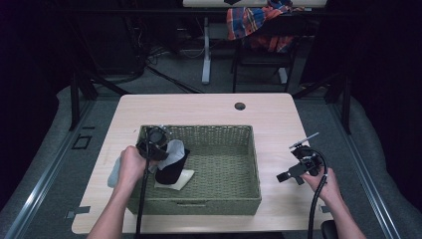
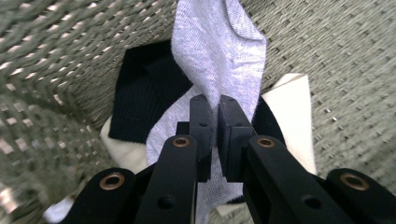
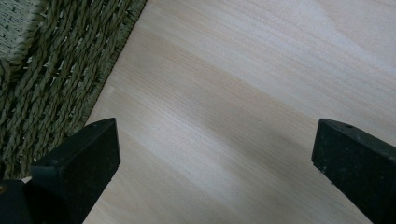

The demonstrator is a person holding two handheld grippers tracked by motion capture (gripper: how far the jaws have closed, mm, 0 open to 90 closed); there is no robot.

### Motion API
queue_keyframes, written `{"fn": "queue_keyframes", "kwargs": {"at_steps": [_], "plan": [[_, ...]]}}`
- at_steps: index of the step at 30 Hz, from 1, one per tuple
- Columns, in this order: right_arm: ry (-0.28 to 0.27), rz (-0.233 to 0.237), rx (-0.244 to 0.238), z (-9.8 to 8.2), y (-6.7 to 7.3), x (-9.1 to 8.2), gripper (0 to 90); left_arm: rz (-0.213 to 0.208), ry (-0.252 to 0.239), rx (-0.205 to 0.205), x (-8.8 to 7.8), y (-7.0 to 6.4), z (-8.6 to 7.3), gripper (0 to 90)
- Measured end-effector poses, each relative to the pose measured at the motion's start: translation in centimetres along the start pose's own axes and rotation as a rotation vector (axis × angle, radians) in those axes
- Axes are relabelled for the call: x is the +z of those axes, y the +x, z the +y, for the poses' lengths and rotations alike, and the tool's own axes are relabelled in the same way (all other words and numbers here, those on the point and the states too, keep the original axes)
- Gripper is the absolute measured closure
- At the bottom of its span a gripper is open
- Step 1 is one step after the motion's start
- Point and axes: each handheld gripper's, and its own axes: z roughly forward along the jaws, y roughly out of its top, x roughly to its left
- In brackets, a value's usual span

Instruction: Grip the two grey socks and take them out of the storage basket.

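Table: light wood table (image 1: pixel 209 107), rounded corners, a small round hole (image 1: pixel 240 106) near its far edge.
Basket: green woven basket (image 1: pixel 239 199), rectangular, sitting on the near half of the table, its near wall close to the table's near edge.
Basket contents: a black sock (image 1: pixel 171 172) and a cream sock (image 1: pixel 183 179) lie at the basket's left end, the black one on top of the cream one.
Grey sock: pale grey sock (image 2: pixel 219 56), hanging over the black sock at the basket's left end; in the left gripper view its cloth runs up from between the jaws.
Left gripper: left gripper (image 1: pixel 158 149) is above the basket's left end, held by the left hand (image 1: pixel 130 167); jaws pressed together on the grey sock, cloth pinched between the pads.
Blue-white cloth: a pale cloth (image 1: pixel 114 174) shows beside the left hand, outside the basket's left wall; what it is, I cannot tell.
Right gripper: right gripper (image 1: pixel 284 176) is over bare table just beside the basket's right wall, held by the right hand (image 1: pixel 323 186); jaws spread wide, nothing between them, wood grain below in the right gripper view.
Background: plaid cloth (image 1: pixel 254 22) draped on a chair beyond the table's far edge.
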Motion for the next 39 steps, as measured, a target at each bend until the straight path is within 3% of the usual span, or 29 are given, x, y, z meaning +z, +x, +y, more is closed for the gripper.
{"fn": "queue_keyframes", "kwargs": {"at_steps": [2,4,13,22,31,33,39], "plan": [[-0.027,-0.005,0.025,-0.1,0.2,0.1,0.7,0.003,-0.007,-0.001,-0.6,0.1,0.0,85.8],[-0.005,0.000,0.004,0.0,0.0,-0.1,0.7,-0.003,-0.018,0.001,-1.2,0.3,0.1,85.8],[-0.010,0.000,0.008,-0.1,0.0,-0.1,0.7,0.007,-0.063,0.013,-4.3,0.7,1.1,85.8],[-0.009,0.001,0.005,-0.1,0.0,-0.2,0.8,0.050,-0.105,0.011,-7.1,1.4,1.8,85.7],[-0.010,0.000,0.006,-0.1,0.0,-0.2,0.8,0.102,-0.144,-0.040,-9.6,3.1,1.3,85.8],[-0.031,-0.001,0.025,-0.2,0.1,-0.1,0.8,0.112,-0.144,-0.049,-10.1,3.5,1.0,85.8],[-0.010,0.001,0.004,-0.1,0.0,-0.2,0.8,0.142,-0.154,-0.098,-11.2,5.0,-0.7,85.8]]}}
